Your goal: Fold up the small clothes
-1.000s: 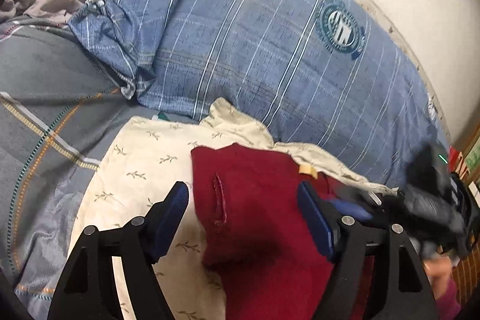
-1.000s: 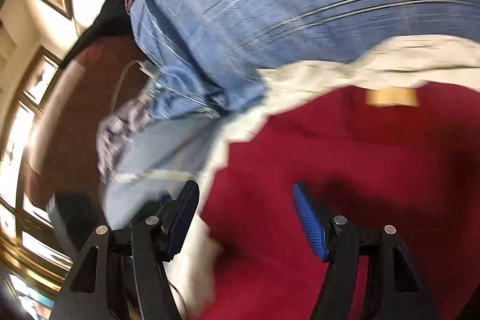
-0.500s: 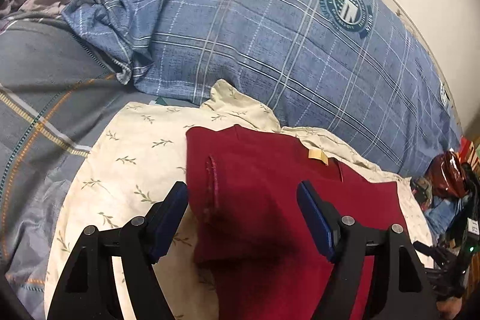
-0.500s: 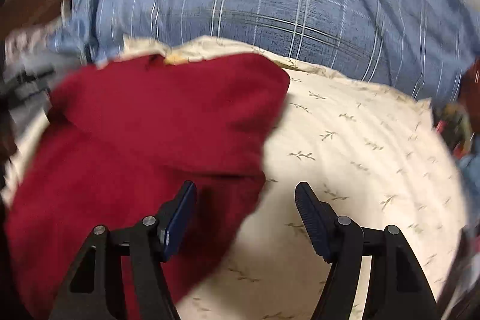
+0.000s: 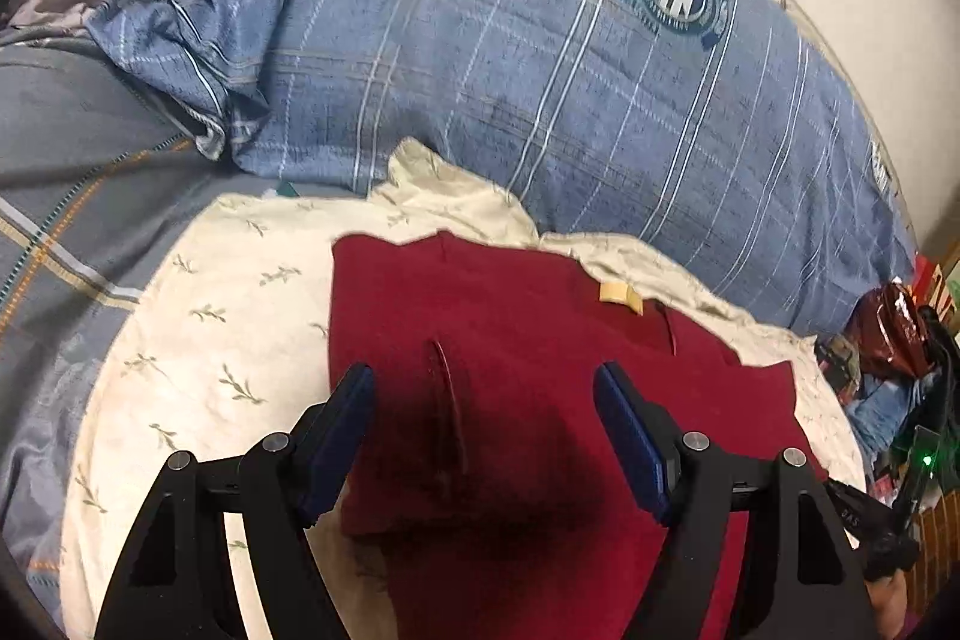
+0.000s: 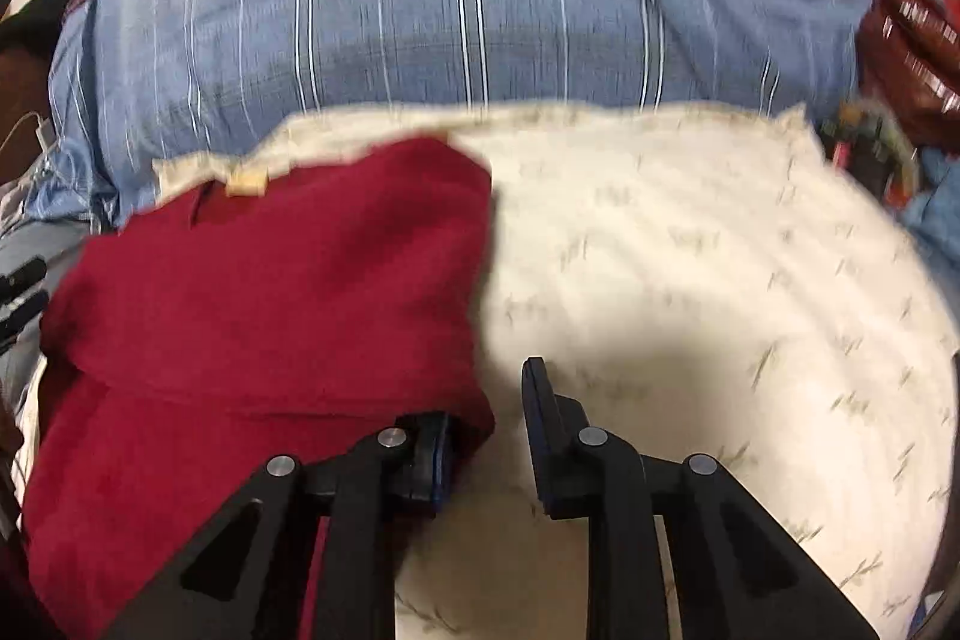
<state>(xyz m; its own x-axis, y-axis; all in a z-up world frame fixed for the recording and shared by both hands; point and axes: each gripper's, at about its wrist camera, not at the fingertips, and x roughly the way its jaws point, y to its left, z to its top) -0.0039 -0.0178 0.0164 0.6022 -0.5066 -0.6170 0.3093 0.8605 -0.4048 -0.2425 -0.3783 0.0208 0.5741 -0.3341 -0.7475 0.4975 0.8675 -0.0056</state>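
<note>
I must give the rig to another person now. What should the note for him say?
Left gripper: open, empty, above the red garment.
Right gripper: jaws narrowed but a gap shows; its left finger is at the garment's right edge; grip cannot be confirmed, the view is blurred.
The garment lies on the cream leaf-print cloth, before the blue plaid quilt.
Done: it seems partly folded.
Left: finish the folding.

Dark red garment on cream leaf-print cloth; blue plaid quilt with white stripes.
</note>
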